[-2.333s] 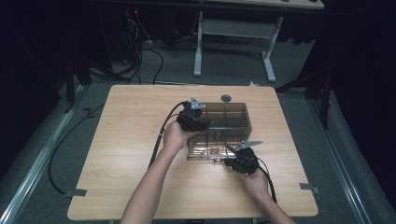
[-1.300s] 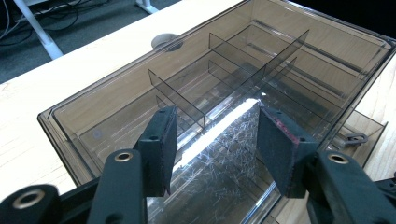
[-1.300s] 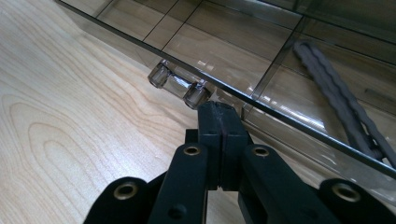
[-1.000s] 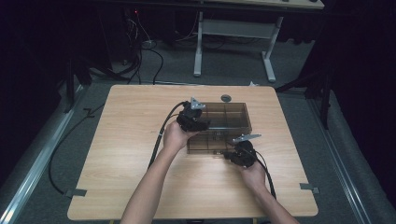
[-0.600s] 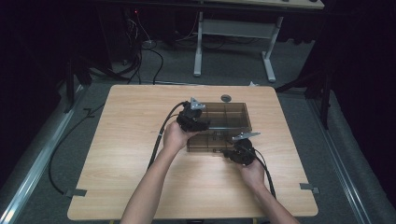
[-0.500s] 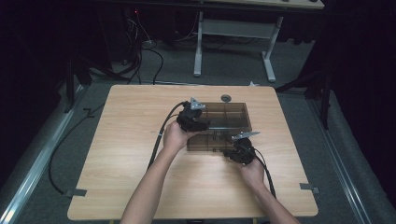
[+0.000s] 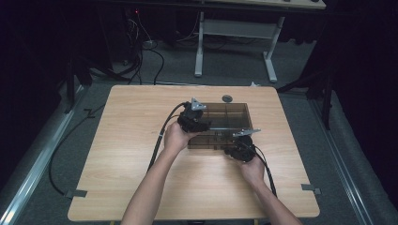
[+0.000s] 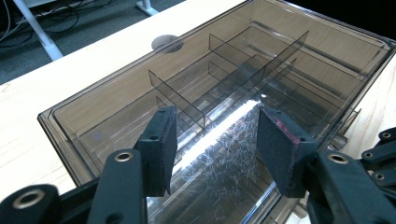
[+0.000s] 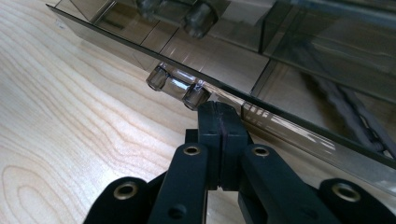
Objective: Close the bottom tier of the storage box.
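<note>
A smoky transparent plastic organiser box with internal dividers (image 7: 224, 125) sits a little past the middle of the light wooden worktop (image 7: 126, 154), nearer its far edge and right of centre. The left tool (image 8: 212, 140) rests over the box's left end with its jaws spread, the scratched lid (image 8: 224, 154) lying between the pads without any clear squeeze on it; this hand looks to be steadying the box. The right tool (image 9: 219, 122), jaws pressed together, has its tip set right against the near edge of the lid, just beside a small clear hinge or latch knuckle (image 9: 177, 86). The step in hand looks like prying or unlatching the lid along its near side. The next move probably calls for a gentle upward lever from the right tool while the left holds the box from sliding. A small round grey grommet (image 7: 227, 98) lies by the far edge.
</note>
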Demonstrator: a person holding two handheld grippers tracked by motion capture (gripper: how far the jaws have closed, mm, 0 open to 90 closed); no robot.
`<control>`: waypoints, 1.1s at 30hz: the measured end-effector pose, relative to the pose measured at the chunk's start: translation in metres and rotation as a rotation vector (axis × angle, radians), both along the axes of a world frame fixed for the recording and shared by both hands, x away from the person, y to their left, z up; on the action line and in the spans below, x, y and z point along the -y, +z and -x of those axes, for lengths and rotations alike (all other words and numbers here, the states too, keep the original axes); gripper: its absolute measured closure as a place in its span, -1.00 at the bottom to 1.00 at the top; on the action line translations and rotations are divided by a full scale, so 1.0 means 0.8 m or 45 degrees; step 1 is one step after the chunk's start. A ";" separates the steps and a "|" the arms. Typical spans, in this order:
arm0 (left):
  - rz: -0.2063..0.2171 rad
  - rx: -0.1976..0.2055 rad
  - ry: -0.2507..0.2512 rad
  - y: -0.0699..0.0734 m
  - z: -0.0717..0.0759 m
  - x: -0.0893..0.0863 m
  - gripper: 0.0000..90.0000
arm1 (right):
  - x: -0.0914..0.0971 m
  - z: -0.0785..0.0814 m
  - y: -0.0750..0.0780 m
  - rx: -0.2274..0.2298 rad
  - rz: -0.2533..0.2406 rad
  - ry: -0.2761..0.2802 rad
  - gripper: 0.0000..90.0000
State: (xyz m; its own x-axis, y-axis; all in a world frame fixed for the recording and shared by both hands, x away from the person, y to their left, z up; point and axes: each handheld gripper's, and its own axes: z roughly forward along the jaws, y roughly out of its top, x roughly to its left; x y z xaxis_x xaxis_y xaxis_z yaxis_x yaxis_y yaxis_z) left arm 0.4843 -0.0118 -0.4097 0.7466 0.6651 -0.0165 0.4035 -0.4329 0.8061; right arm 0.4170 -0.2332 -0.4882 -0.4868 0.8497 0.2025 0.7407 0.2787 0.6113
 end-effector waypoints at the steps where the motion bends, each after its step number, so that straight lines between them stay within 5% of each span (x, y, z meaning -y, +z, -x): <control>1: 0.000 0.000 0.000 0.000 0.000 0.000 0.08 | 0.000 -0.001 0.000 0.002 0.002 0.000 1.00; 33: 0.000 0.000 0.001 0.000 0.000 0.000 0.08 | -0.001 -0.019 -0.001 -0.020 -0.011 -0.040 1.00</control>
